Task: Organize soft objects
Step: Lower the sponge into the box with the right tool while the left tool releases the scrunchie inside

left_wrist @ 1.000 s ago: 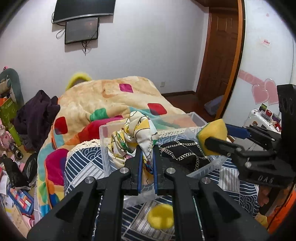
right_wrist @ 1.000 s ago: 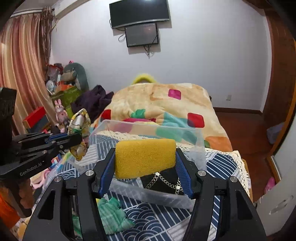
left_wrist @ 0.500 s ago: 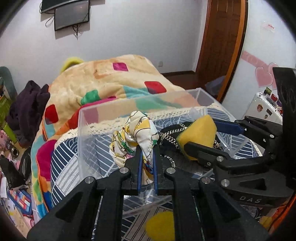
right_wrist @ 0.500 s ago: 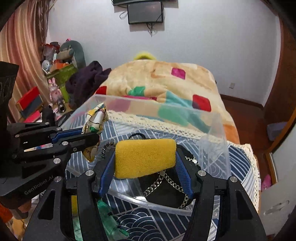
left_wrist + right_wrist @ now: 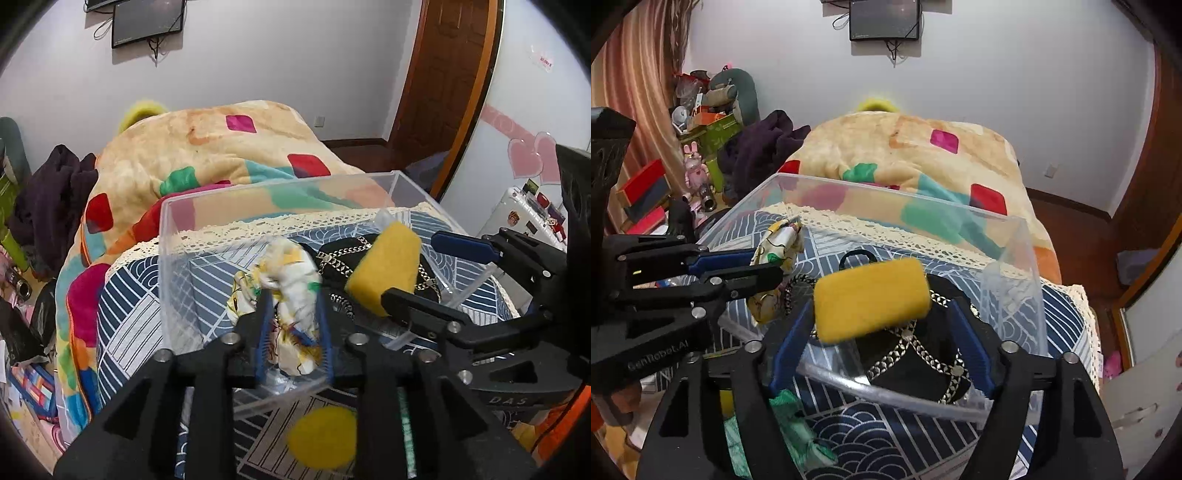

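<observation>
Right wrist view: both tools were letting go over the clear bin [image 5: 1012,236]

The right tool [image 5: 879,314] was opening, its jaws wider than the yellow sponge [image 5: 871,299] between them; the sponge's long axis ran crosswise, tilted up to the right, above a black chain-trimmed bag [image 5: 916,354] inside the bin. The left tool [image 5: 293,295] was opening too, the patterned cloth [image 5: 291,280] loose between its jaws, bunched lengthwise along them over the bin's near wall. Bare floor remained in the bin's left half
</observation>
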Motion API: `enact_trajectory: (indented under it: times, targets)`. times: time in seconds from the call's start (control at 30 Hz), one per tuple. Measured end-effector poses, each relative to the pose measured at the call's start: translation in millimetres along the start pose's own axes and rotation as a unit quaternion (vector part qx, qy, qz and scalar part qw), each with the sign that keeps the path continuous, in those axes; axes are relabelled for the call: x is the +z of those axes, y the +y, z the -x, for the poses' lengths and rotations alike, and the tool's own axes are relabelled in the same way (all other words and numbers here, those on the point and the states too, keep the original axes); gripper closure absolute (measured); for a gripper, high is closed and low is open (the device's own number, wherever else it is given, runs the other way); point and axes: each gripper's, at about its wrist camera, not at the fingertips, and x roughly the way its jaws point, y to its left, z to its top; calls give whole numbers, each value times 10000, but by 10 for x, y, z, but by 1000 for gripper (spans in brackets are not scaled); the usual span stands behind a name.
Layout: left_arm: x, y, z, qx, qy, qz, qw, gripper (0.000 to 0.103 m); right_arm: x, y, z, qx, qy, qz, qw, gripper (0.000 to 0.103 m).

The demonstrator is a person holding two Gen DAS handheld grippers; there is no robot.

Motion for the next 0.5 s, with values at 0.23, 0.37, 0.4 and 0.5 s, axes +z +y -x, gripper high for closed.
enact_trajectory:
  times: [0.23, 0.37, 0.4, 0.5]
  targets:
    - [-3, -57, 286, -38, -277, -116, 9995, 50, -6, 1, 158, 38, -178, 42, 9998, 29]
    - [-49, -78, 486, 40, -480, -163, 9987, 39, -9, -6, 278, 19, -342, -10, 9994, 20]
    - [-63, -68, 537, 67, -535, -158, 9984, 36, -16, -12, 327, 14, -403, -28, 9992, 20]
    - [-144, -44, 701, 140, -691, -90, 9975, 25, -45, -13, 443, 23, -546, -66, 9985, 20]
